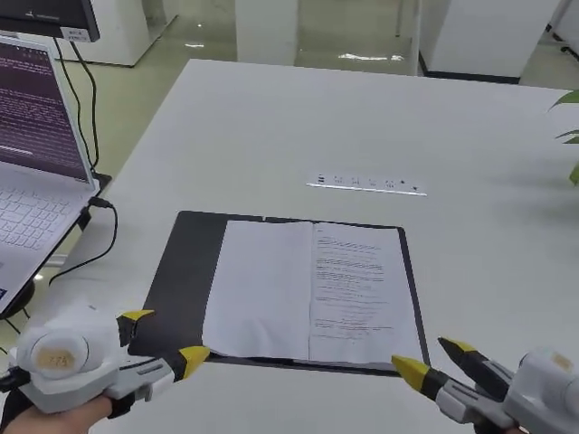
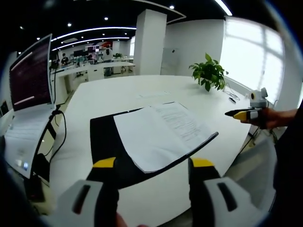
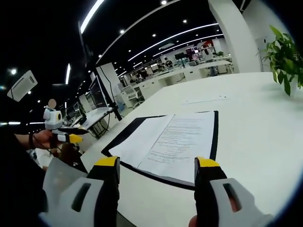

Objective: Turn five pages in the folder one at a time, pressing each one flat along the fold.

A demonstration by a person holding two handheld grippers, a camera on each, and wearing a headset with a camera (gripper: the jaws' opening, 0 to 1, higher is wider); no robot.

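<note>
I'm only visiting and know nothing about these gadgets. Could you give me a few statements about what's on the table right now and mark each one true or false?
1. The folder lies open on the table. True.
2. Both pages facing up are printed. False: the left page is blank, and only the right page carries text.
3. The left gripper is clamping a page. False: it is open and holds nothing, near the folder's near left corner.
4. The right gripper is open. True.
5. A laptop stands to the left of the folder. True.
</note>
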